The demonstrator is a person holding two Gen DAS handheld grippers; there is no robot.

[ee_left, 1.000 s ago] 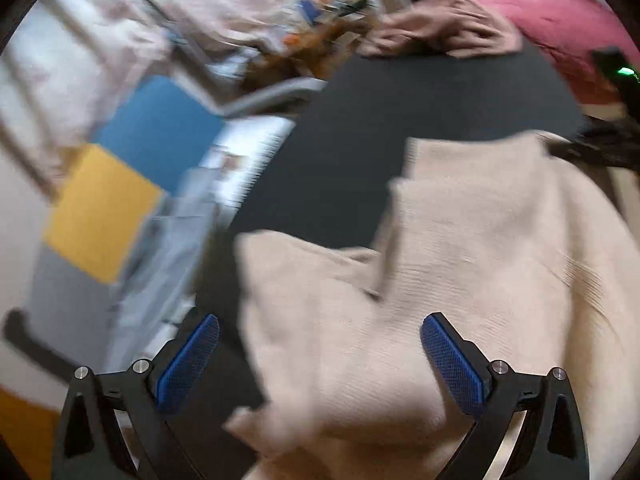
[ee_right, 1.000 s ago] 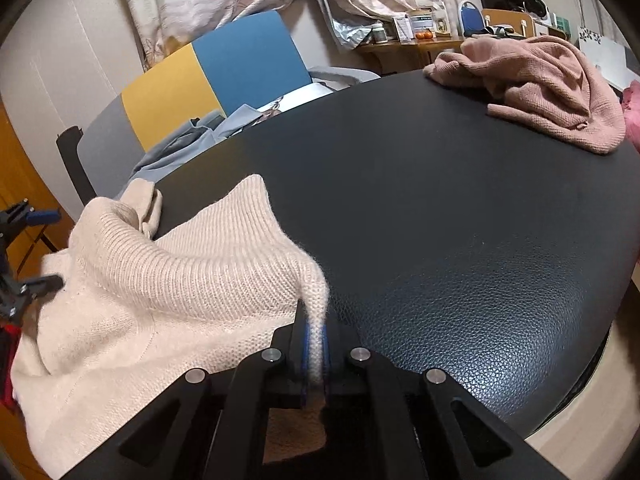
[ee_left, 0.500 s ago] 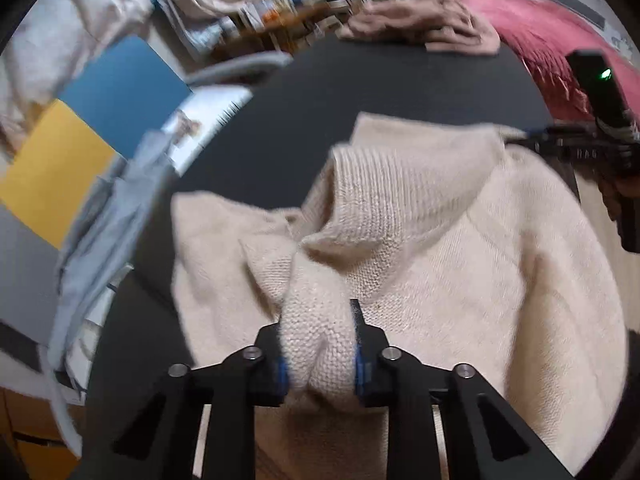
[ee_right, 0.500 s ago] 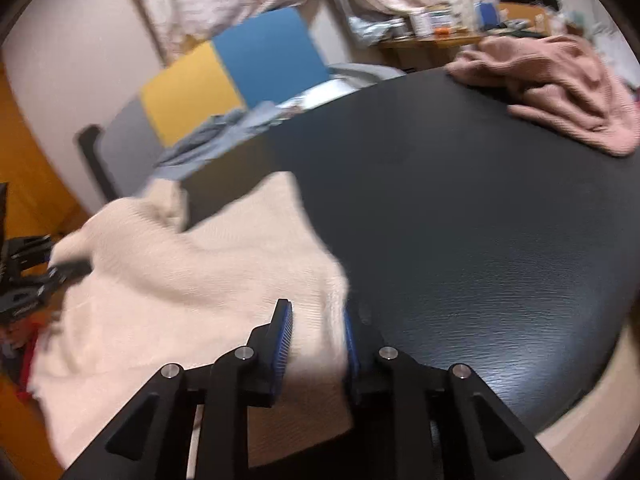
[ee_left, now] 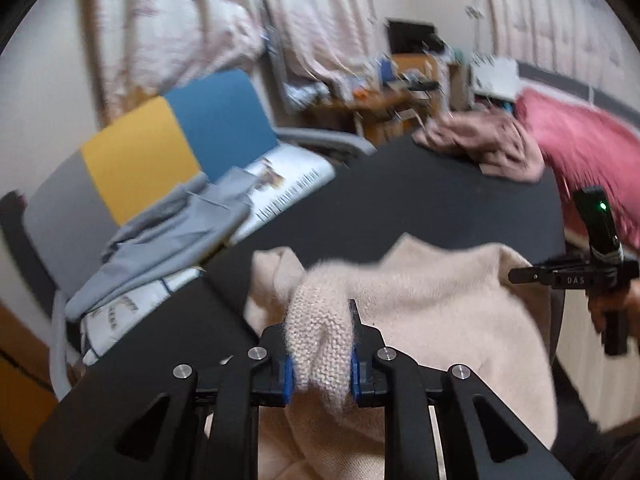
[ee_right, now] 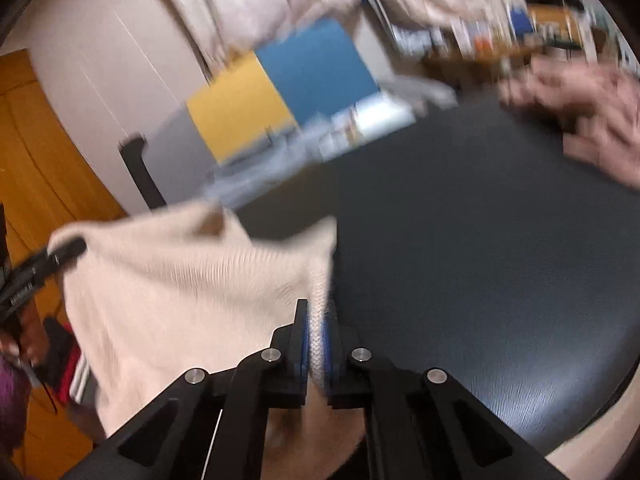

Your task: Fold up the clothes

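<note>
Where the cream knit sweater (ee_left: 432, 304) lies spread over the near edge of the black bench (ee_left: 400, 208), the left hand-held gripper (ee_left: 320, 354) is clamped on a bunched fold of it and the right hand-held gripper (ee_right: 316, 344) is pinched tight on a thin edge of it. Beyond the sweater, a pink garment (ee_left: 484, 148) lies crumpled at the bench's far edge. Beside the sweater, off the bench, stands a grey, yellow and blue chair (ee_left: 160, 148) draped with grey cloth (ee_left: 168, 236).
</note>
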